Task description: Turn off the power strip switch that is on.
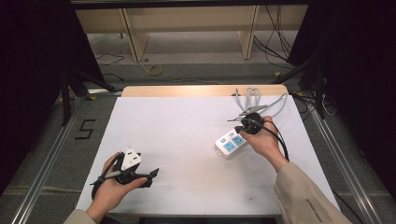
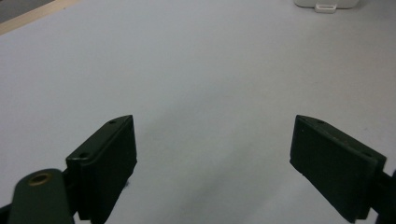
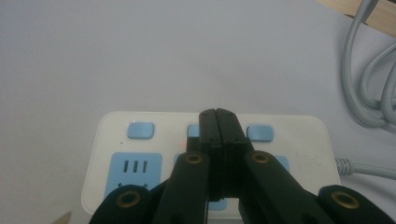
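A white power strip (image 1: 230, 143) with blue sockets and three blue buttons lies on the right half of the white table (image 1: 187, 130). My right gripper (image 1: 239, 129) is shut with nothing between its jaws, which point down at the strip. In the right gripper view its tips (image 3: 217, 114) cover most of the middle button (image 3: 193, 130) of the power strip (image 3: 299, 154). A small red glow (image 3: 182, 143) shows beside that button. Whether the tips touch the button I cannot tell. My left gripper (image 1: 153, 176) rests near the front left, open and empty (image 2: 215, 126).
The strip's grey cable (image 1: 254, 100) lies coiled at the table's back right, near the wooden edge (image 1: 201, 90). The same cable (image 3: 373, 93) runs along the right of the right gripper view. The strip's end (image 2: 327, 3) shows far ahead of the left jaws.
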Tool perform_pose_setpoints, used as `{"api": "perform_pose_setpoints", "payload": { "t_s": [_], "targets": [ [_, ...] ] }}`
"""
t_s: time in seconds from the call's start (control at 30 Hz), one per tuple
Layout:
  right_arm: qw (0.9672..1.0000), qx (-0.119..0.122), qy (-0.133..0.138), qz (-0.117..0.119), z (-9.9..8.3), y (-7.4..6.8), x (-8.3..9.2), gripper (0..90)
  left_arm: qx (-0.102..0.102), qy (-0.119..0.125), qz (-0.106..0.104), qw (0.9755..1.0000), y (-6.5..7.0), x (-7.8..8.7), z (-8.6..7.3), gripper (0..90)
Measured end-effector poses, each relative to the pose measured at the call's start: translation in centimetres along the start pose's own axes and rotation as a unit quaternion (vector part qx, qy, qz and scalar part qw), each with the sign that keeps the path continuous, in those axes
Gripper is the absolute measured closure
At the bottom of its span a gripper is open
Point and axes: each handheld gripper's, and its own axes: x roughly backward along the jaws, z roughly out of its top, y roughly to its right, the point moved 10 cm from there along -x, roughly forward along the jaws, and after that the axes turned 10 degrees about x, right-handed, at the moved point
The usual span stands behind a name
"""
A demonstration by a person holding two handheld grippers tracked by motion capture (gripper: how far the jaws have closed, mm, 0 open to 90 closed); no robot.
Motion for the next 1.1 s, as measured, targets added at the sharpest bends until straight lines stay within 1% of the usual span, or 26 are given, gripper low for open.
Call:
{"api": "perform_pose_setpoints", "payload": {
  "t_s": [0.37, 0.57, 0.63, 0.7, 0.73, 0.8, 1.1],
  "targets": [
    [0.9999, 0.0, -0.015, 0.006, 0.1, -0.1, -1.1, 90.0, 0.0, 0.0, -0.001, 1.0, 0.0, 0.0, 0.0, 14.3],
    [0.9996, 0.005, -0.026, 0.008, 0.4, -0.2, -1.8, 90.0, 0.0, 0.0, -0.001, 1.0, 0.0, 0.0, 0.0, 14.3],
    [0.9996, 0.008, -0.026, 0.008, 0.5, -0.1, -1.9, 90.0, 0.0, 0.0, -0.001, 1.0, 0.0, 0.0, 0.0, 14.3],
    [0.9995, 0.008, -0.029, 0.011, 0.5, -0.1, -2.1, 90.0, 0.0, 0.0, -0.001, 1.0, 0.0, 0.0, 0.0, 14.4],
    [0.9992, 0.006, -0.037, 0.013, 0.4, -0.2, -2.3, 90.0, 0.0, 0.0, -0.001, 1.0, 0.0, 0.0, 0.0, 14.4],
    [0.9991, 0.005, -0.041, 0.013, 0.3, -0.2, -2.6, 90.0, 0.0, 0.0, -0.001, 1.0, 0.0, 0.0, 0.0, 14.4],
    [0.9986, 0.002, -0.051, 0.017, 0.2, -0.2, -2.9, 90.0, 0.0, 0.0, -0.002, 1.0, 0.0, 0.0, 0.0, 14.4]
  ]
}}
